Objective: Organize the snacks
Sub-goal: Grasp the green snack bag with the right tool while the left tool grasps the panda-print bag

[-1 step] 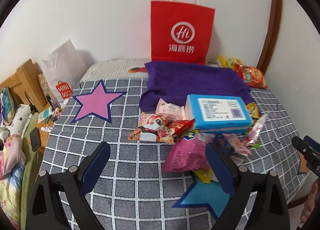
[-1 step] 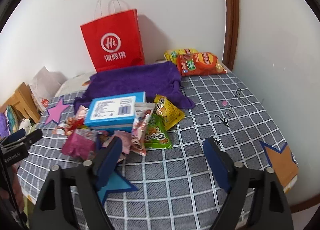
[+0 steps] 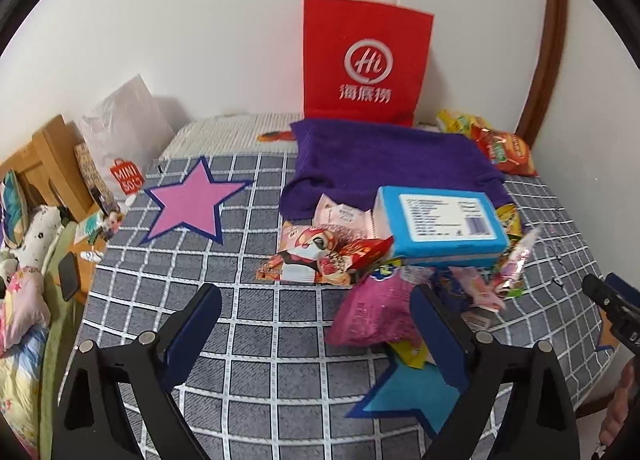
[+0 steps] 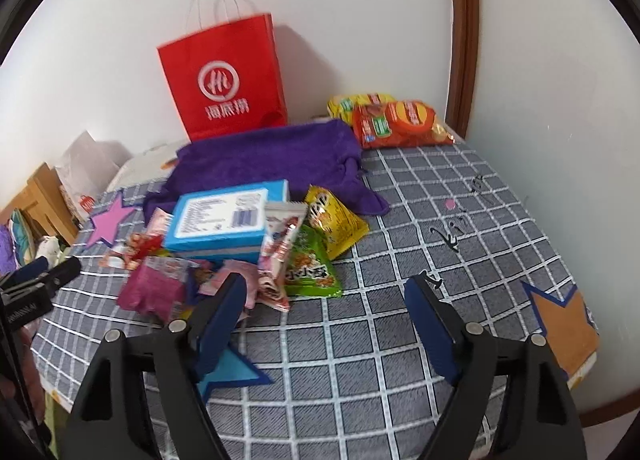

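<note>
A heap of snacks lies mid-table on the grey checked cloth (image 3: 260,320). A blue box (image 3: 440,220) (image 4: 224,220) rests on top of the heap. Around it lie a pink packet (image 3: 372,312) (image 4: 152,288), a red-and-white packet (image 3: 320,256), a green packet (image 4: 310,264) and a yellow packet (image 4: 336,224). My left gripper (image 3: 316,300) hovers just short of the heap, its right finger in front of the pink packet. My right gripper (image 4: 326,288) hovers near the green packet. Both sets of jaws are closing, with nothing between them.
A red paper bag (image 3: 364,64) (image 4: 224,80) stands against the back wall behind a purple towel (image 3: 384,160). Orange and yellow chip bags (image 4: 400,122) lie in the back right corner. A white shopping bag (image 3: 120,140) and wooden furniture (image 3: 40,156) are at the left.
</note>
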Motion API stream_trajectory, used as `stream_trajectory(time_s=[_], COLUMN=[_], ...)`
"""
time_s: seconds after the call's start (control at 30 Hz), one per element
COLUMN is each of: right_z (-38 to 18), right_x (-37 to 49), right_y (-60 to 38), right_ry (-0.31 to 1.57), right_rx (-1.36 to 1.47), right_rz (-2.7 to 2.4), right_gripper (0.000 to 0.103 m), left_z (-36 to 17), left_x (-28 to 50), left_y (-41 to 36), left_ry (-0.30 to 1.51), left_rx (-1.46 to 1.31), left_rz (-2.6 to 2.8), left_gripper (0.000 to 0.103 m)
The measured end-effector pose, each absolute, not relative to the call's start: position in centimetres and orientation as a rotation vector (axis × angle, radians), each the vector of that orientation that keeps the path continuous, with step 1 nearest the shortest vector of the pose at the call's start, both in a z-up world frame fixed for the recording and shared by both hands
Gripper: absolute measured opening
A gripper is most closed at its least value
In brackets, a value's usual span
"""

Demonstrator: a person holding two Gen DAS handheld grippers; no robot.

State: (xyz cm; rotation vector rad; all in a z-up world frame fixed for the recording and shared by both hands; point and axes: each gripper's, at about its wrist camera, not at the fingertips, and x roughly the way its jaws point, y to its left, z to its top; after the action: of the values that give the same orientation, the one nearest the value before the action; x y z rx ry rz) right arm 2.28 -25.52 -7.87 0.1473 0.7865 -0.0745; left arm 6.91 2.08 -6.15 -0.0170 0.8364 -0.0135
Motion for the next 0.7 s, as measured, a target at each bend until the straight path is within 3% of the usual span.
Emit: stream_trajectory(time_s=[0.33,0.7], right_z=[-14.2,-17.0], right_x=[7.9,11.7], right_y=[-26.8,-26.0], right_ry=[0.881,0.903], right_rx=[0.183,0.201], right_rz=[-0.058,0.005], right_gripper=[0.073,0.073], left_z=[-9.4,-10.6], left_x=[10.5,12.5], left_y=[3.0,3.9], left_ry=[0.889,0.902], left_rx=[-0.038,-0.056], left_rz=[-0.005,-0.017], left_gripper=[0.091,0.091])
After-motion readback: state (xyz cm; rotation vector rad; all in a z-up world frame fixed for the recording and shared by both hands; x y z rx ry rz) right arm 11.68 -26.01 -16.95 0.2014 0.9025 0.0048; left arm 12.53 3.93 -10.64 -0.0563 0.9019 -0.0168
